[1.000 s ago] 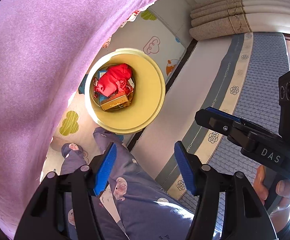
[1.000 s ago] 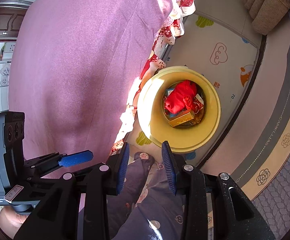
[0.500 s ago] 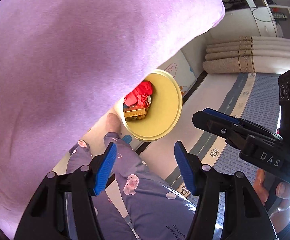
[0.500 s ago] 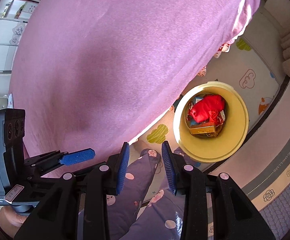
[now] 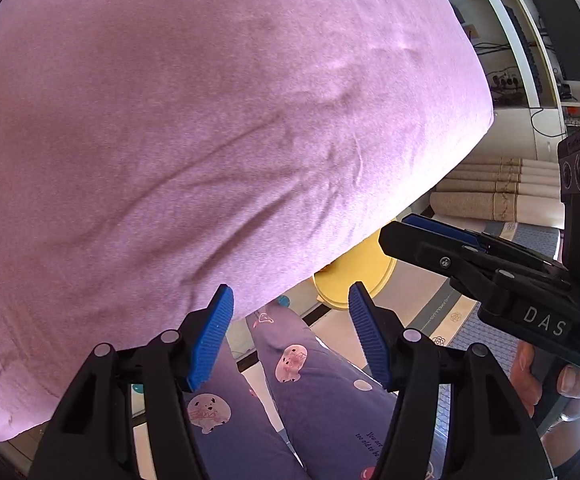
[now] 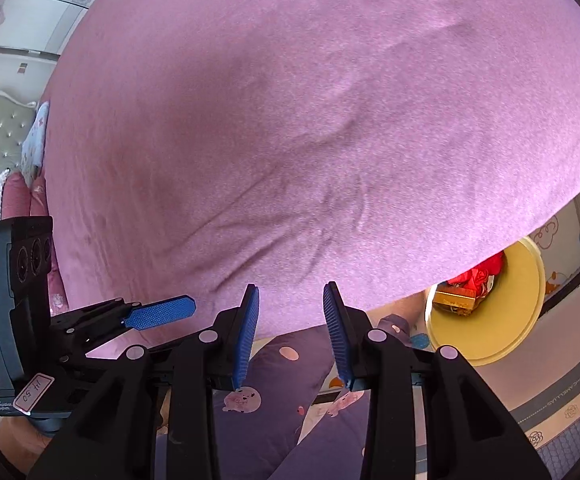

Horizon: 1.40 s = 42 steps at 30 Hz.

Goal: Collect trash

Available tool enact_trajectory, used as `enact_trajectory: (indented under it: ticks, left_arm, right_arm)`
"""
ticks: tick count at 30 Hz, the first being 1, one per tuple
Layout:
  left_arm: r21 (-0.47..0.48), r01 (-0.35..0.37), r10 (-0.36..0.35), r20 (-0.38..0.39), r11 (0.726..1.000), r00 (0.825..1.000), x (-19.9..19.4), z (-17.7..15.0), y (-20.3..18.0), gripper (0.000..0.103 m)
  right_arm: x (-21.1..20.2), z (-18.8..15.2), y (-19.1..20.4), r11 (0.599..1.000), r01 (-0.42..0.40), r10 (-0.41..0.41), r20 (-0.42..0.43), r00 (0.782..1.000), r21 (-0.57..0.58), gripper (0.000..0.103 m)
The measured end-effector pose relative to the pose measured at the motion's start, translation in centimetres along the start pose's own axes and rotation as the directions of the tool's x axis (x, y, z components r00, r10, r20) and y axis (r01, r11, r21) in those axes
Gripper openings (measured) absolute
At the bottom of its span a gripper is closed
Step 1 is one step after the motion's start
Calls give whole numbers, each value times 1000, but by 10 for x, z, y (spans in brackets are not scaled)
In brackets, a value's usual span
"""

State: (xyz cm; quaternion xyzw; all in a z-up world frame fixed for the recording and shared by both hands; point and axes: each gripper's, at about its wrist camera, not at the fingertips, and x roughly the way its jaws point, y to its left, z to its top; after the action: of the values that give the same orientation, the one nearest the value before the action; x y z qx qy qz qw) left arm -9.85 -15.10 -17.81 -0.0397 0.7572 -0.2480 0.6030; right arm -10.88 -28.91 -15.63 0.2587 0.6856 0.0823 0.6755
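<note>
A yellow bin (image 6: 506,320) stands on the floor by the bed, partly hidden under the bed's edge; in it lie a red wrapper (image 6: 480,272) and a gold box (image 6: 454,300). In the left wrist view only a slice of the bin (image 5: 354,276) shows. My left gripper (image 5: 290,336) is open and empty, above the bed's edge. My right gripper (image 6: 290,332) is open and empty, left of the bin. No trash shows on the bed.
A pink bedspread (image 5: 210,120) fills most of both views. The person's legs in purple pyjamas (image 5: 310,380) are below the grippers. A patterned floor mat (image 6: 550,404), rolled mats (image 5: 490,188) and shelves with cables (image 5: 530,60) lie to the right.
Both grippers have swung up and away from the bin toward the bed. The bin has slid to the right and is now partly hidden by the bedspread. Jaws stay open.
</note>
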Motion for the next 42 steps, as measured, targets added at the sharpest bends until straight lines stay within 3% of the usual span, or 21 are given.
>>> enact_trajectory:
  ticks: [13,19,25,29,33,38,42]
  left_arm:
    - [-93,-27,39,127,995,991,-53,-1,68,60]
    - [-149,-70,104,239,986,965,-95,-4,81,63]
    - [-200,-116,187,384,973,904,-147,-15,70,68]
    - [-256,-155,264,476,954,839,-185,-30,56,77]
    - [-289,-184,315,523,940,792,-208,-38,39,79]
    - [-330,-157,330,574,931,750,-231,-49,21,87]
    - [-362,-152,359,619,920,699,-248,-57,6,94]
  right_arm:
    - [17,29,82,988,27,-26,12,1000,-153,34]
    - [1,35,118,961,67,-47,81,996,-267,34]
    - [-38,40,144,915,117,-43,194,980,-386,34]
    - [-72,39,160,872,143,-22,255,967,-468,35]
    - [-100,39,167,846,134,17,276,961,-517,38]
    - [-129,39,173,825,148,40,318,947,-545,50]
    - [-149,34,175,814,183,47,377,925,-551,61]
